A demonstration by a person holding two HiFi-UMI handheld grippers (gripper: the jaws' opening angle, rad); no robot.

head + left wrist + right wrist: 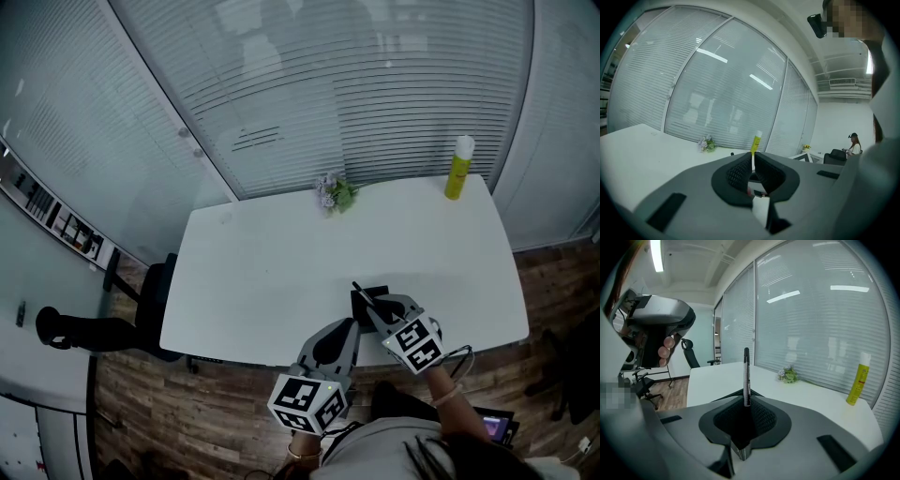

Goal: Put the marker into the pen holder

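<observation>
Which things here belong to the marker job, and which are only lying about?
Belong to the job:
- thin black marker, held by the right claw
- black square pen holder

Lying about:
- tall yellow bottle with white cap
- small bunch of purple flowers
- left claw, shut and empty

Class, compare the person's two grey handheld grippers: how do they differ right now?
The right grey two-jaw gripper is clamped on a slim black marker; the left grey two-jaw gripper is shut on nothing. The right reaches farther over the white table; the left sits back by its near edge. Both have their jaws closed.
</observation>
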